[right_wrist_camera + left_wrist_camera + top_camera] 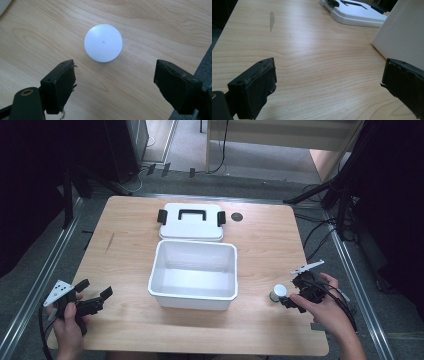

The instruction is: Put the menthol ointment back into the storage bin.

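Note:
A white open box (194, 293) stands in the middle of the wooden table (130, 250), and its flat lid (191, 222) with black handle and clips lies just behind it. A small jar with a round white cap (279, 292) stands right of the box; from above it shows as a white disc (103, 42). My right gripper (292, 299) hovers over it, jaws open and the cap beyond the tips (115, 85). My left gripper (95, 290) is open at the near left, empty (329, 82), with the box wall (402, 37) to its right.
A dark round hole (237, 217) sits in the table right of the lid. A grey scuff mark (271, 20) marks the wood at the left. Metal rails (45, 275) and cables run along the floor on both sides.

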